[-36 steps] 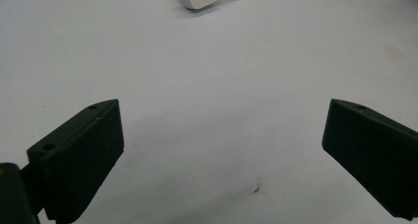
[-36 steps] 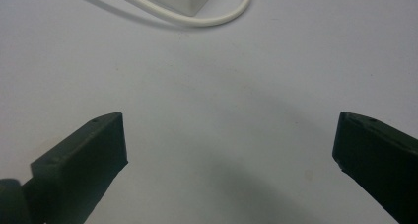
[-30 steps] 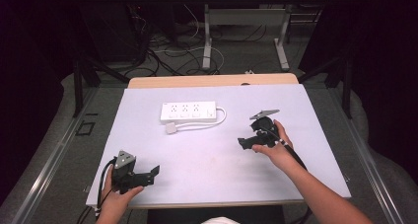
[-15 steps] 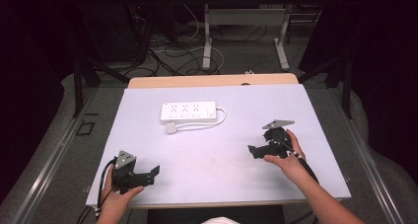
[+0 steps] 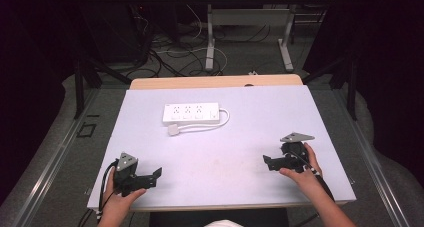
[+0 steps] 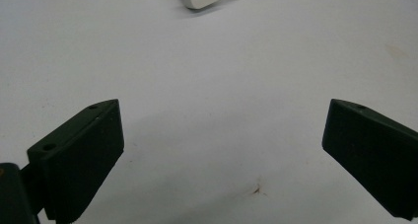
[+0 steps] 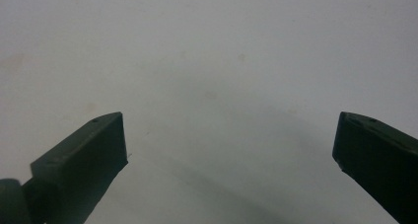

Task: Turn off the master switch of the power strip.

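At the table's near left corner our left gripper (image 5: pixel 150 176) rests with jaws wide and empty. The white plastic power strip (image 5: pixel 191 113) lies mid-table toward the far edge, its white cord and plug (image 5: pixel 174 130) curling alongside. It looks rigid, light and smooth; we would grasp across its narrow body. Our right gripper (image 5: pixel 269 162), near right, is equally wide and empty.

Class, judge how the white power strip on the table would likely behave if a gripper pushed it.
The power strip lies flat and long, so it would probably slide rather than tip or roll. Its cable curls loosely, suggesting it is floppy and would trail, dragging the plug.
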`<state>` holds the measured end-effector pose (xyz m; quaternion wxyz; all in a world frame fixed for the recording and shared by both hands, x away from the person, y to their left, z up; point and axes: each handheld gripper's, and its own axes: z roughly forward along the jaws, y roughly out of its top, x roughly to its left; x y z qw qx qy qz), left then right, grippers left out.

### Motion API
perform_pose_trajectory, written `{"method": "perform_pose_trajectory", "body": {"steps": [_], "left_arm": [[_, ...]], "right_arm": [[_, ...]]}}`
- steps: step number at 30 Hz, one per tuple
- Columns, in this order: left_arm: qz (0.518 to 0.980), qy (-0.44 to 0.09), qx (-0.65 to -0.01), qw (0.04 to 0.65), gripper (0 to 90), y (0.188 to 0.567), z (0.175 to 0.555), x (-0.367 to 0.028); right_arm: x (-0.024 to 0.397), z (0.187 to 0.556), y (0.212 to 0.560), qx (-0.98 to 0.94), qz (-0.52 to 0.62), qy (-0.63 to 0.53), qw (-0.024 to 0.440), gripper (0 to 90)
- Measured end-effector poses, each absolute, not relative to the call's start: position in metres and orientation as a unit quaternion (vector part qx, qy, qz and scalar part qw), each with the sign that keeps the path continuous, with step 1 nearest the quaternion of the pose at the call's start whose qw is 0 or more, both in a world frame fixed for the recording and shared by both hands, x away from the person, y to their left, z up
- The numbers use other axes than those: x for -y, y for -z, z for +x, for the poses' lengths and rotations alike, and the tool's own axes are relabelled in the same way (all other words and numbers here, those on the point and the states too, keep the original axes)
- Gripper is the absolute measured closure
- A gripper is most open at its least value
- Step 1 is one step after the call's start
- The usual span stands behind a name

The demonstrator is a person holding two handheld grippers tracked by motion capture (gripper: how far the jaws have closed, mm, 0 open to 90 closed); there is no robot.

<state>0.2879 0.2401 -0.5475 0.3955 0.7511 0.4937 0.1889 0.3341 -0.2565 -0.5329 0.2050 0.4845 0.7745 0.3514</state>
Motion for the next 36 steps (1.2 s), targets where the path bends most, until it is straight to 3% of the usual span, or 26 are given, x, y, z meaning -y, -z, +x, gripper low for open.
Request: {"method": "perform_pose_trajectory", "body": {"steps": [36], "left_arm": [[0.749, -0.189, -0.496, 0.396, 2.4, 0.548, 0.289, -0.240]], "right_arm": [[0.298, 0.315, 0.560, -0.736, 0.526, -0.354, 0.238, 0.0]]}}
